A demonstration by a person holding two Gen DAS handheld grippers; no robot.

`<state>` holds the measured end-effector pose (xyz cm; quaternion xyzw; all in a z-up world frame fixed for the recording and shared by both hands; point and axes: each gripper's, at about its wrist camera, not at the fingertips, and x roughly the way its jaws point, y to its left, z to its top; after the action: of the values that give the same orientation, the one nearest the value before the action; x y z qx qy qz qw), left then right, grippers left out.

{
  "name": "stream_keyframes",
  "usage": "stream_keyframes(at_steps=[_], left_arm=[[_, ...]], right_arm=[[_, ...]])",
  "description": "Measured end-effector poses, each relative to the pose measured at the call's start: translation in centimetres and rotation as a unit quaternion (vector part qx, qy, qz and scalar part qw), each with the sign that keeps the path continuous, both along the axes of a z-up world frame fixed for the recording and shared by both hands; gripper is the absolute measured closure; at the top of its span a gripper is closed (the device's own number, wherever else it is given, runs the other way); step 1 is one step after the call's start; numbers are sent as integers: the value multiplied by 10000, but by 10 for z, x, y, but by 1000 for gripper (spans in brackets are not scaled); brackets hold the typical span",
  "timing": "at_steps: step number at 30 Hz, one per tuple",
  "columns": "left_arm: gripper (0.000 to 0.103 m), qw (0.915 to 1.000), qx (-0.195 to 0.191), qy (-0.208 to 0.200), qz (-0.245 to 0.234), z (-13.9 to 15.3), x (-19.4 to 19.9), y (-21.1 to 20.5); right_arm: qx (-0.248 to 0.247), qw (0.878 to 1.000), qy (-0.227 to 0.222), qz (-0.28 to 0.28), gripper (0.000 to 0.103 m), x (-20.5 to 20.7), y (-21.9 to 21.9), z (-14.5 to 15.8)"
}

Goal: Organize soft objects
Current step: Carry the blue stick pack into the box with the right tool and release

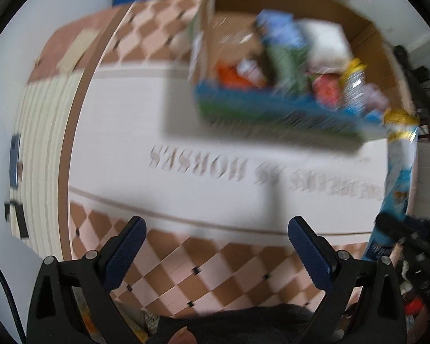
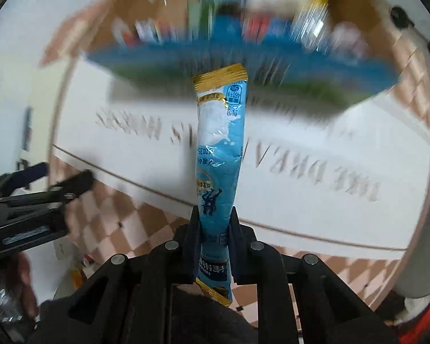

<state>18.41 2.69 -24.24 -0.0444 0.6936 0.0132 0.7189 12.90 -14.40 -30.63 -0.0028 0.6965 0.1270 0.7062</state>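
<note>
The blue sachet (image 2: 219, 154) was clamped near its lower end by the right claw (image 2: 213, 223), its gold-sealed top reaching toward the cardboard box (image 1: 272, 8) on the round desk (image 1: 215, 172). Because the soft pouch was held so low, it was judged likely to flop, catch the box's front wall and slip out short of the opening. The box was seen crowded with blurred packets and a bottle. The left claw (image 1: 216, 253) was spread apart, empty.

A home: patterned tablecloth (image 1: 215, 132) and snack-filled cardboard box (image 1: 286, 66).
</note>
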Motion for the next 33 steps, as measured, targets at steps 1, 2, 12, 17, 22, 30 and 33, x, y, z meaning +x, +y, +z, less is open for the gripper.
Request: stream_keyframes(at_steps=[1,2,12,17,22,30,33], left_arm=[[1,10000,-51,-68,-50,8,8,-5],[1,9998,-87,-143,-98,11,14,-2],[1,9996,-105,-249,-45,-4,132,-7],[1,9993,-244,241,173,-42,180,1],[1,9955,-431,718,437,-80,207,15],[1,9966,-211,765,243,-88,220,10],[1,9972,-113,723,177,-86,222,8]], right_arm=[[16,9999,-158,-9,86,6,2,20],[32,9993,-363,-33,86,16,-1,40],[-630,9899,-1200,-428,86,175,-35,105],[-1052,9880,-969,-575,86,248,-44,59],[-1206,9886,-580,-691,86,286,-47,2],[-1280,9898,-129,-613,85,297,-48,-51],[-1201,9912,8,-562,79,299,-49,-58]])
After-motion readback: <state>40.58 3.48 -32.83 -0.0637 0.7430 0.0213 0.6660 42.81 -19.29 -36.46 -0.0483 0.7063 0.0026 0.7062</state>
